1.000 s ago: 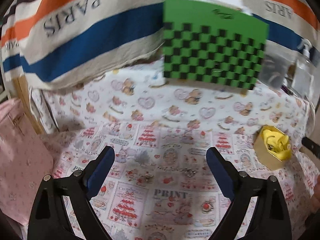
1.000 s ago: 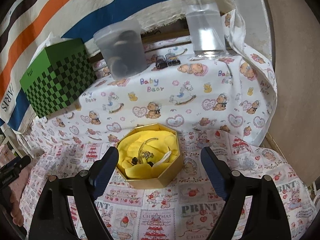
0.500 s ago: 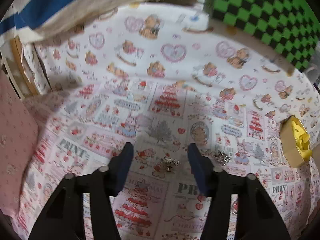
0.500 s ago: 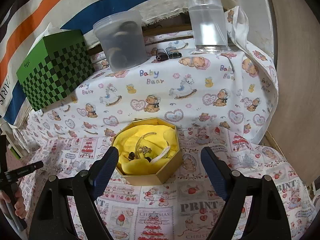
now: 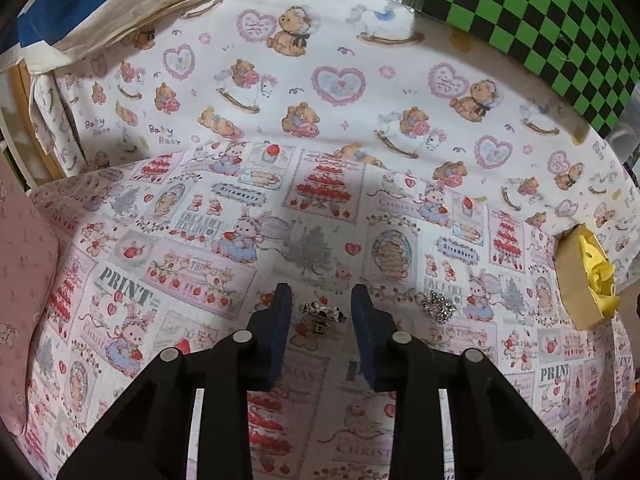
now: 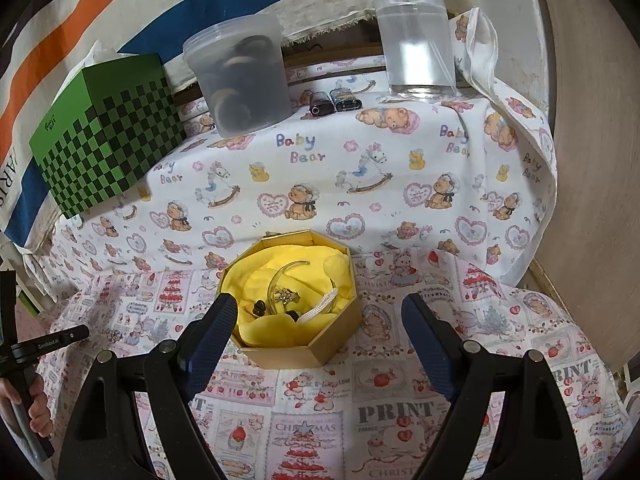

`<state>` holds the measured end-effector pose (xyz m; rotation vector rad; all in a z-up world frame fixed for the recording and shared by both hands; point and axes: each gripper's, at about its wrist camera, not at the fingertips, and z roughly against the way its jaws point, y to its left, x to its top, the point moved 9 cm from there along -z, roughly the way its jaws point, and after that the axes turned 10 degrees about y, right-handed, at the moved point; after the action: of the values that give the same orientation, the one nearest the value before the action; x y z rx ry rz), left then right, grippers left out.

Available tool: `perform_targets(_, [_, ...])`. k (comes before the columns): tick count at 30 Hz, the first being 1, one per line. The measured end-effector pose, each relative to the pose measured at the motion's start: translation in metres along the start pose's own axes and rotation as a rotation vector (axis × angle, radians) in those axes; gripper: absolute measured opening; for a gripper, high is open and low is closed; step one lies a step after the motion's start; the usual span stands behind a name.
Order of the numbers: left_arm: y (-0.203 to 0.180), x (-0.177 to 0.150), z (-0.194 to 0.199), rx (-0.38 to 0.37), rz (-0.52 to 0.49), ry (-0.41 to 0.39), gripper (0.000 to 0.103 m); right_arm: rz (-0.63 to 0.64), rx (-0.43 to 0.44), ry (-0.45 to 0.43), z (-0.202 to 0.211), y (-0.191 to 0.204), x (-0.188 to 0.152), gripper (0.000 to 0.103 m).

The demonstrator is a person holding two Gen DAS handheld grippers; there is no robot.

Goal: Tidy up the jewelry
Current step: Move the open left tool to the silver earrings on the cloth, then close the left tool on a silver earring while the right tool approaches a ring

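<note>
Lowered since the earlier frame, the left gripper [image 5: 320, 300] is closing, a small brooch [image 5: 323, 311] between its jaws, pads not yet touching, low in frame centre.

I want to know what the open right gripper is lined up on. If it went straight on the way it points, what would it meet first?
Most likely the gold octagonal box, which sits right ahead between the right gripper's open fingers. Its near wall or yellow lining would come first, though depth is hard to judge here.
</note>
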<state>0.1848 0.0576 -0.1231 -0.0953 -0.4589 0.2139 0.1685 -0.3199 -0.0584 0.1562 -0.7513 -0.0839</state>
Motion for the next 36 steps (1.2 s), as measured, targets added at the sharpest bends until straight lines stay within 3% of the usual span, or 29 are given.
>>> perform_targets(3, [-0.004,0.000,-0.001,0.004,-0.006,0.001,0.029,0.001,-0.004,0.002,0.000,0.001,0.000,0.086])
perform_targets(4, [-0.004,0.000,-0.001,0.001,-0.007,0.002,0.022,0.002,-0.005,0.003,-0.001,0.000,0.000,0.086])
perform_targets(8, [-0.005,0.000,0.000,-0.040,-0.005,0.008,0.021,0.002,-0.007,0.006,-0.002,0.000,0.000,0.086])
perform_targets(12, [-0.009,0.002,0.014,-0.026,-0.021,-0.048,0.021,0.006,-0.005,0.004,-0.001,0.001,0.000,0.086])
perform_targets(22, [-0.027,0.009,0.067,-0.075,-0.068,-0.245,0.021,0.037,0.034,-0.055,0.026,0.032,0.009,0.086])
perform_targets(30, [-0.020,0.016,0.076,-0.059,-0.041,-0.299,0.021,0.117,0.153,0.145,0.013,0.114,-0.009,0.085])
perform_targets(32, [-0.017,0.016,0.074,-0.048,-0.034,-0.302,0.021,0.154,0.186,0.166,0.006,0.133,-0.013,0.077])
perform_targets(36, [-0.014,0.016,0.069,-0.041,-0.023,-0.290,0.021,0.216,0.174,0.223,-0.020,0.152,-0.015,0.060])
